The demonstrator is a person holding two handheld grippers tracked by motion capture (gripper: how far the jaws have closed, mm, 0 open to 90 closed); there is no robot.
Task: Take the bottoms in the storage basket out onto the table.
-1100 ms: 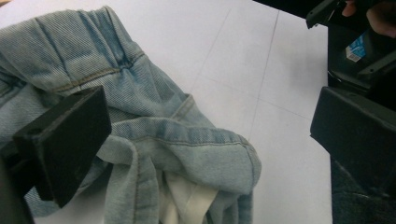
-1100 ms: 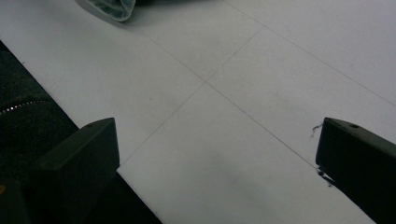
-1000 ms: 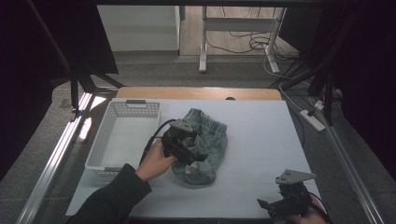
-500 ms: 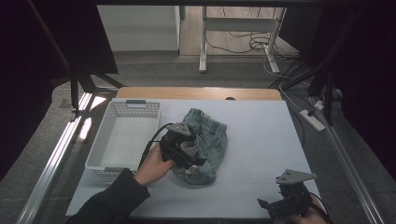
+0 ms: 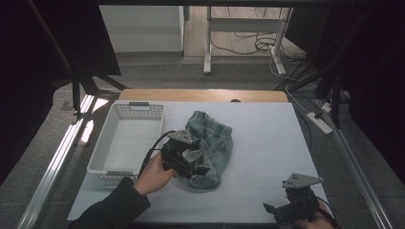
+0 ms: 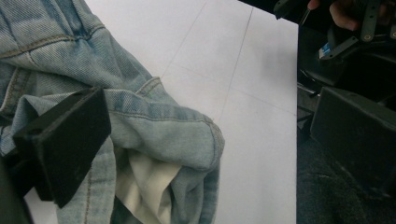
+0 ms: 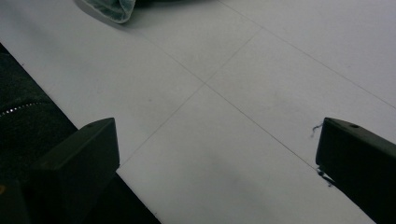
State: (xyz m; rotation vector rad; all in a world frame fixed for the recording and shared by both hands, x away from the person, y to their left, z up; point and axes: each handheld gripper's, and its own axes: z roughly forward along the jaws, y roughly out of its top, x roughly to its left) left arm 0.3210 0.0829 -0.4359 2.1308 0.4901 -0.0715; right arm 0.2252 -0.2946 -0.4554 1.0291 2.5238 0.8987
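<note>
Jaws of the left tool spread wide over denim shorts.

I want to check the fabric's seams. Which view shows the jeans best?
The left gripper view: the jeans show seams and white lining up close. The high view shows their whole crumpled shape beside the basket; the right gripper view catches just an edge.

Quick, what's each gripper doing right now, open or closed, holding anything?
Left gripper: open, jaws wide around the denim shorts, not clamped.
Right gripper: open, holding nothing.
</note>
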